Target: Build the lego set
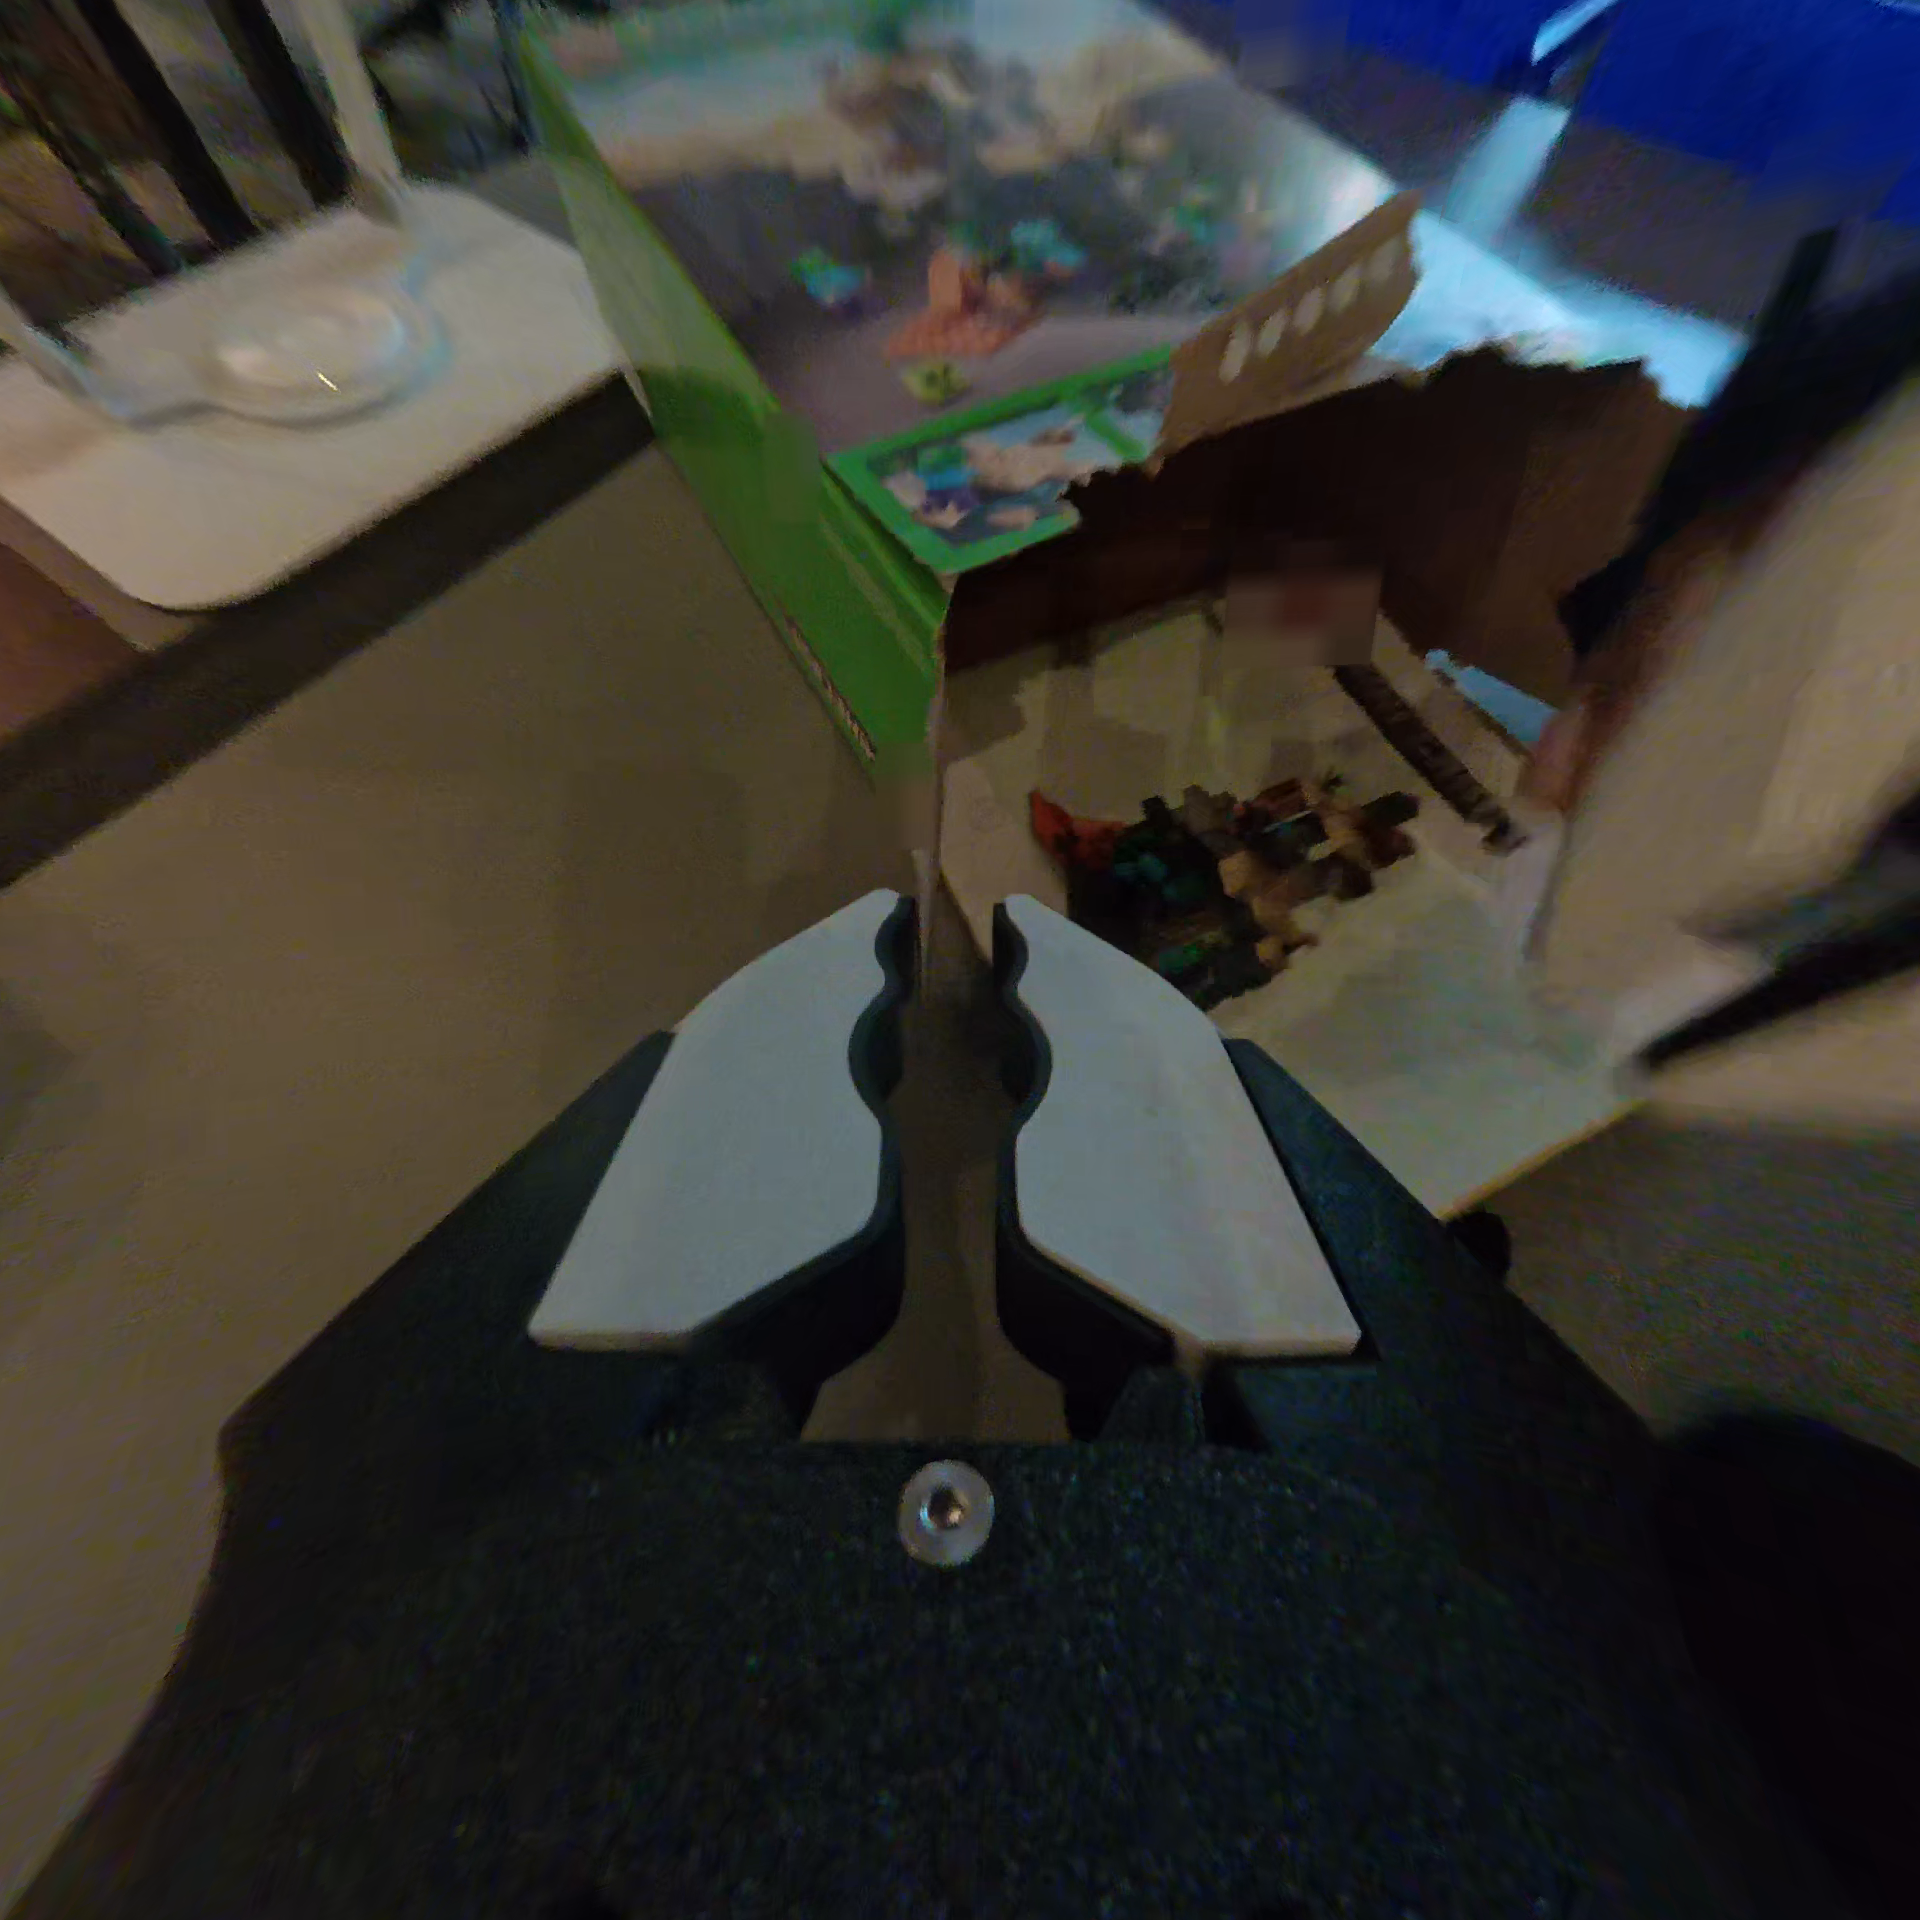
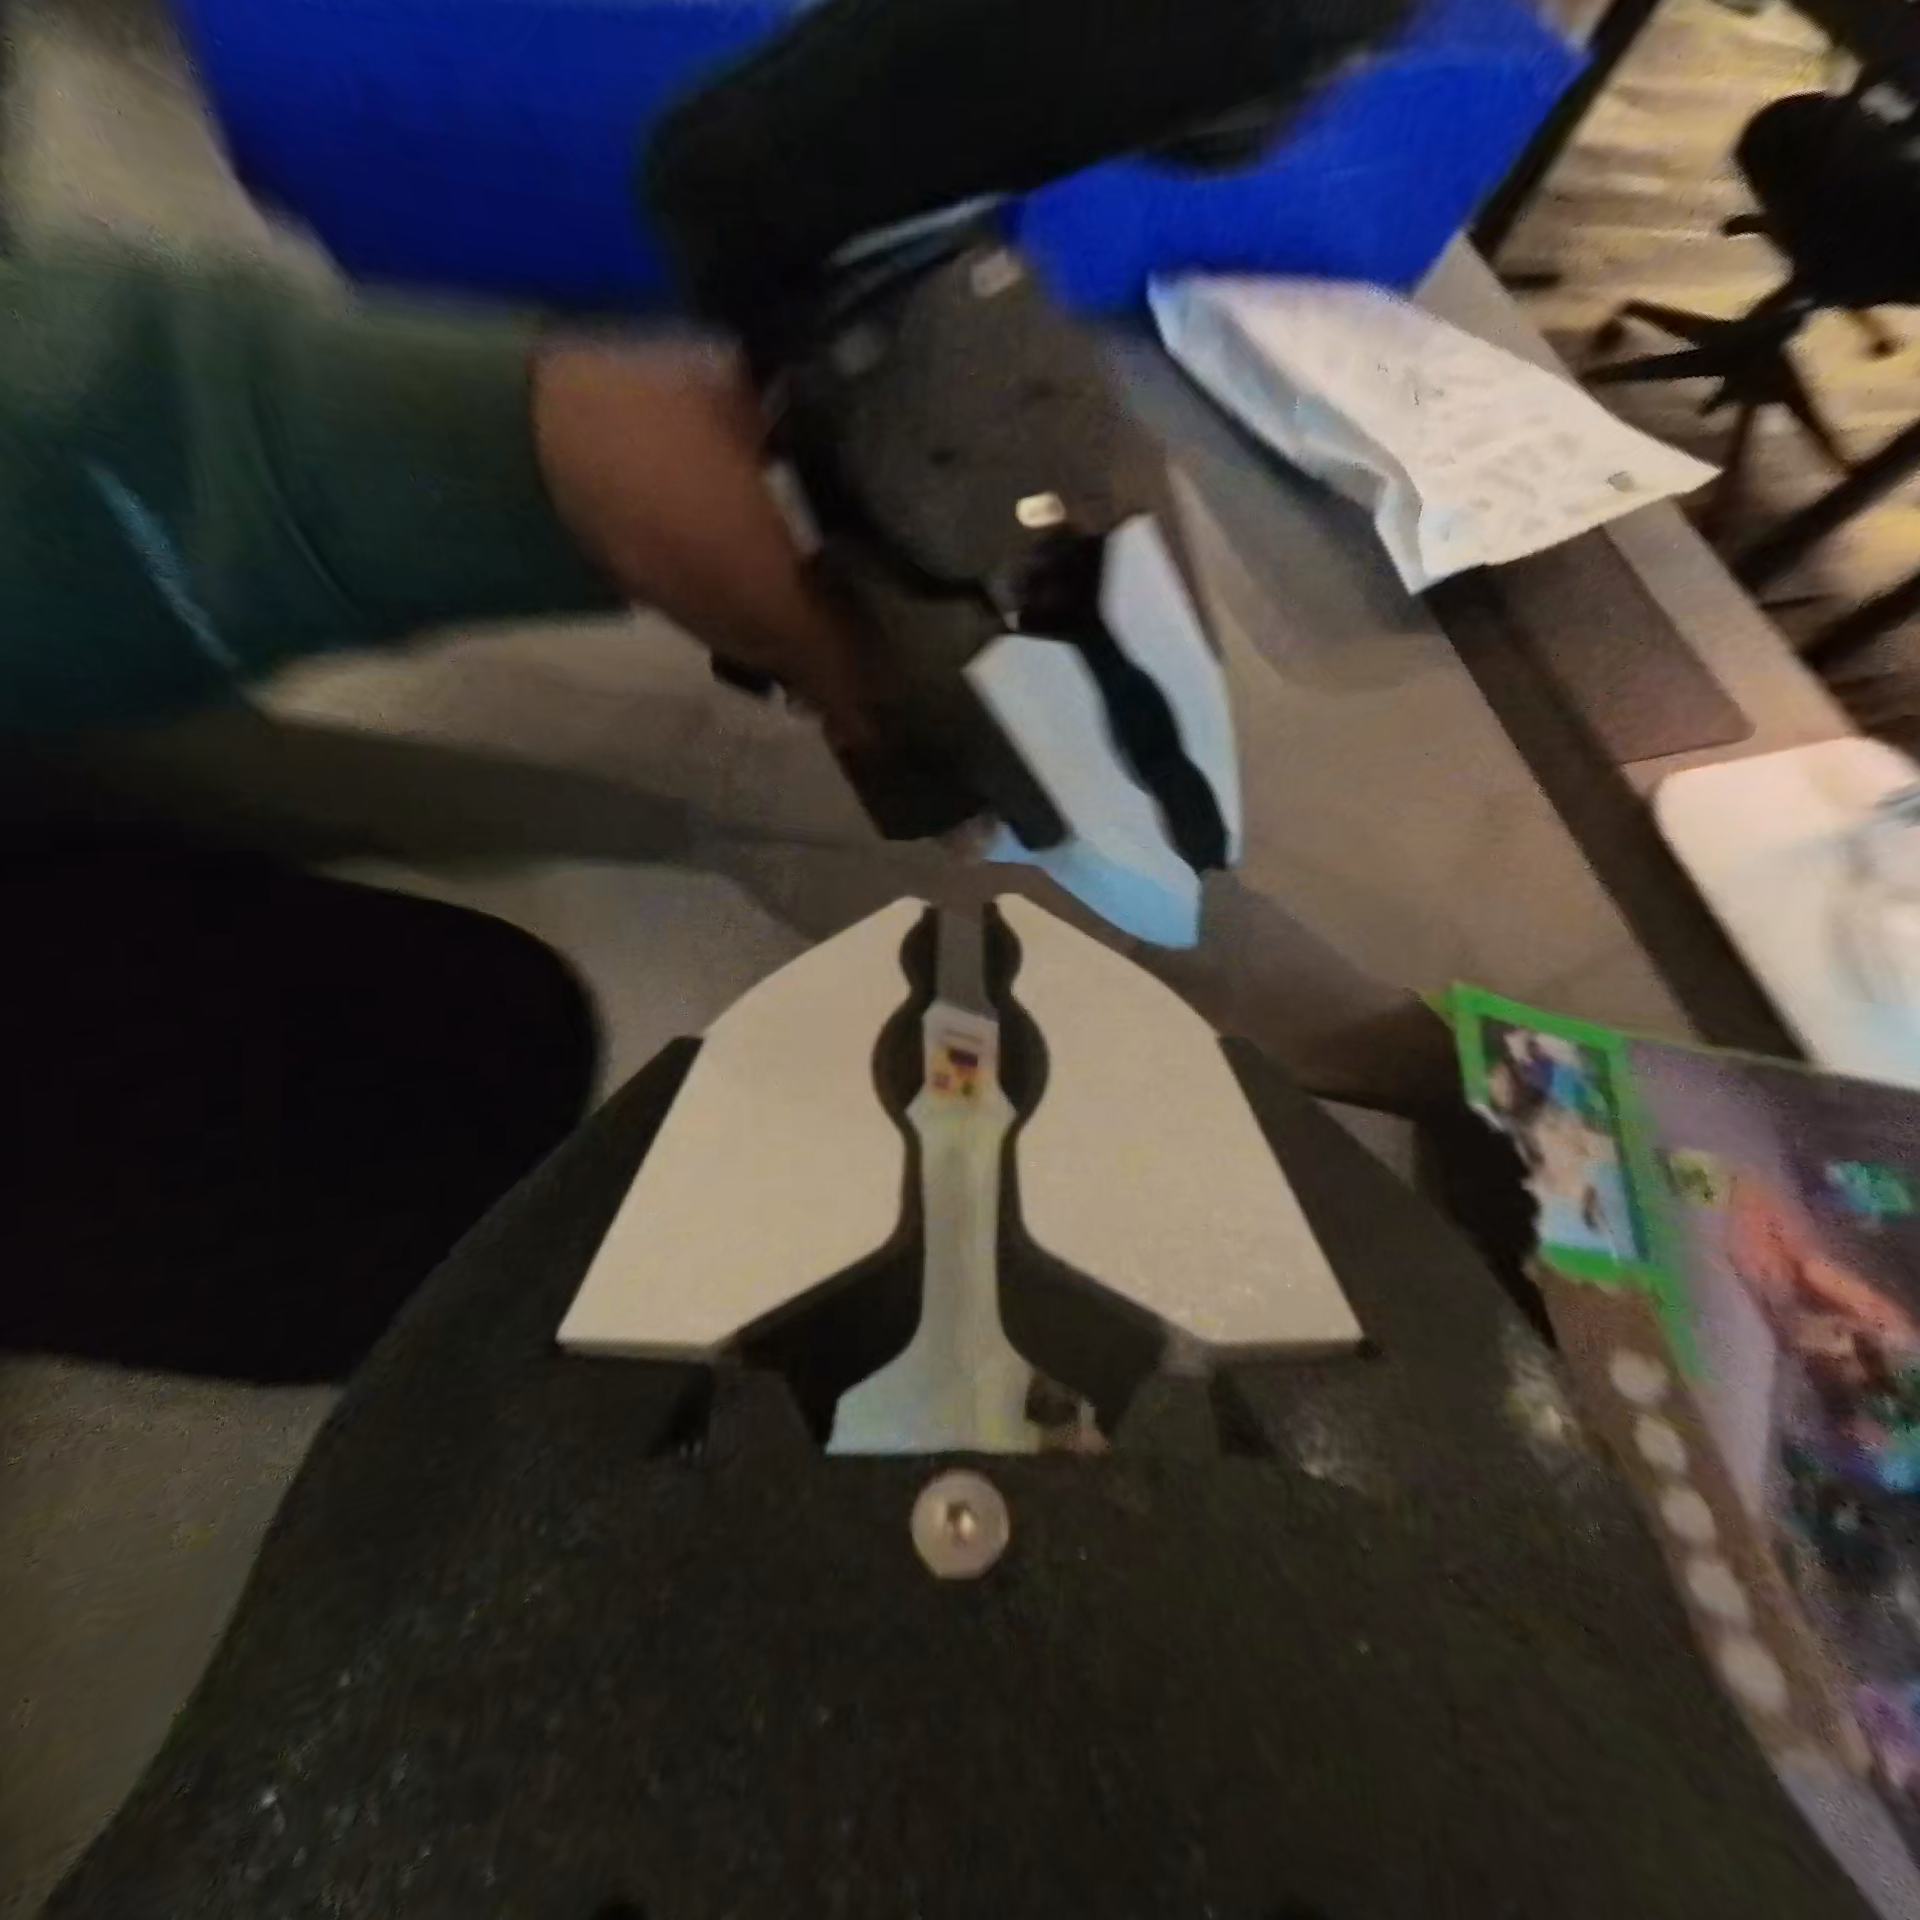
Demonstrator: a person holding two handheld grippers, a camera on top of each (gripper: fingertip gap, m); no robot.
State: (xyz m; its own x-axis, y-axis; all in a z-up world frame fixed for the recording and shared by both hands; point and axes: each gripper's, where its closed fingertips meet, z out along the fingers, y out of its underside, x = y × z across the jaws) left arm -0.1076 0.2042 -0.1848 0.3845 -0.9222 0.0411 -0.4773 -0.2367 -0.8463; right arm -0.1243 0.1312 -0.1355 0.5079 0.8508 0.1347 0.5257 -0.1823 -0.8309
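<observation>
Lego box (image 1: 727, 343), green-sided and torn open, lies on the table (image 1: 416, 831) at upper centre of the left wrist view; a bag of mixed pieces (image 1: 1236, 862) sits inside; left tool (image 1: 954, 914) pinches a cardboard flap (image 1: 928, 831); right tool (image 2: 961, 925) grasps something thin, blurred.

Both grippers have a black, grainy body with one silver screw in the middle near the camera: the left gripper (image 1: 954, 914) and the right gripper (image 2: 961, 920). Their fingers (image 1: 1143, 1122) are pale grey plates with wavy black inner edges. The person wears a dark green sleeve (image 2: 260, 488).
</observation>
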